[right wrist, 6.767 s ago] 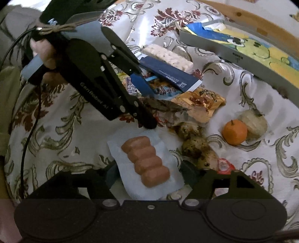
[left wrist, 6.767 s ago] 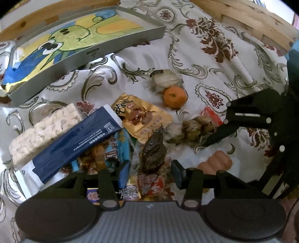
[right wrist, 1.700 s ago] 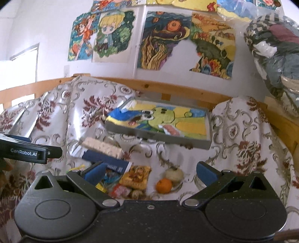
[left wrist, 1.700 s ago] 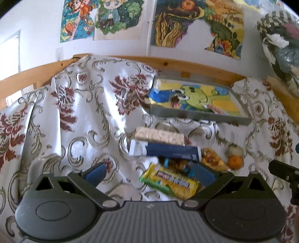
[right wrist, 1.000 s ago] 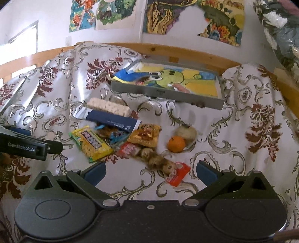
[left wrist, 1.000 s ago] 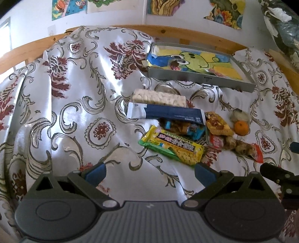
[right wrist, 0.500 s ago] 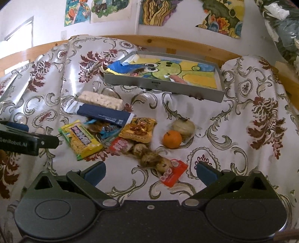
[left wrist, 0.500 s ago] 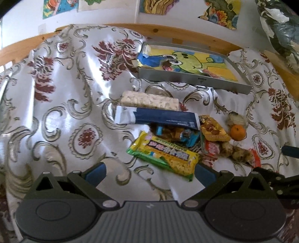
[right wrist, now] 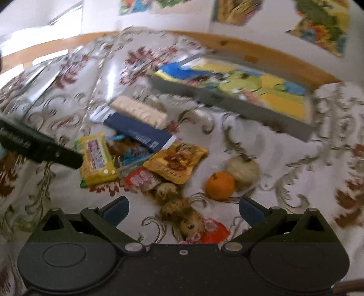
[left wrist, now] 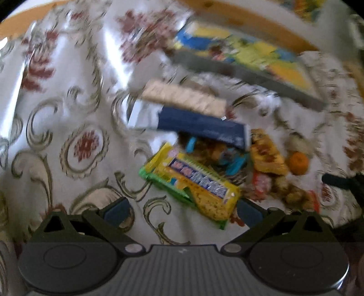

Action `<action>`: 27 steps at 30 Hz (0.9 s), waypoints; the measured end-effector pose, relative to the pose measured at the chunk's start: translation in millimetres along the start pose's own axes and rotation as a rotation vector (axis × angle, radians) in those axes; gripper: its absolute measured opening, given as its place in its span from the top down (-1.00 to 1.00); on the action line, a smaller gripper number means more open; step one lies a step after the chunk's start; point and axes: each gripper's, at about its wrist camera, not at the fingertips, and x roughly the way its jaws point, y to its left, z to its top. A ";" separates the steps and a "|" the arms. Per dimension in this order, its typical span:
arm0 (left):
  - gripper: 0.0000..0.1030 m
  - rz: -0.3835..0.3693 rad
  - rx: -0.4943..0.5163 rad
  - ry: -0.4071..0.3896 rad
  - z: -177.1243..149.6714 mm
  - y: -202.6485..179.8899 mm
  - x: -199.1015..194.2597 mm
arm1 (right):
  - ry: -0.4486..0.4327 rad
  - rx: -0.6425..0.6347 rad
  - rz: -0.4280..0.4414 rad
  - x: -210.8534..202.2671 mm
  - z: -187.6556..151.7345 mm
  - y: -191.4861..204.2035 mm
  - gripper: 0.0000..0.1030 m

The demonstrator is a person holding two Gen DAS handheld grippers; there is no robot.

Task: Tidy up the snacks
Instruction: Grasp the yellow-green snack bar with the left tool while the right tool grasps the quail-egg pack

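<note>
Both grippers spread wide, holding nothing: left gripper [left wrist: 182,210], right gripper [right wrist: 183,210]. Both views motion-blurred.

Snacks lie heaped mid-cloth [left wrist: 68,113], short of the tray [right wrist: 227,100] at the far edge.

Handling, judged:
- Yellow bar [left wrist: 193,179]: light, slick film wrapper, contents likely brittle. Take across the short width near the middle; it sits just ahead of the left gripper.
- Navy pack [left wrist: 200,126]: long, flat, stiffish; lies over other wrappers, touching the pale bar [left wrist: 184,98].
- Orange [right wrist: 220,185]: round, firm, will roll; touches a pale wrapped lump [right wrist: 242,169].
- Speckled eggs [right wrist: 176,208]: in soft film, probably fragile; grip lightly.

View differences: right wrist shows the eggs, red packet end [right wrist: 213,233] and wall posters [right wrist: 236,10] clearly; left wrist shows the yellow bar's full length, and the eggs only as a blur.
</note>
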 end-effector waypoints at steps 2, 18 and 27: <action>-0.99 0.017 -0.028 0.026 3.3 -6.8 8.1 | 0.027 0.013 0.049 8.8 0.8 -7.0 -0.99; -0.96 0.138 -0.352 0.121 31.7 -11.9 48.0 | 0.006 -0.013 0.064 31.1 -7.7 -8.1 -0.84; -0.56 0.148 -0.266 0.120 22.5 -12.0 44.4 | 0.017 0.023 0.043 27.2 -11.2 -7.9 -0.47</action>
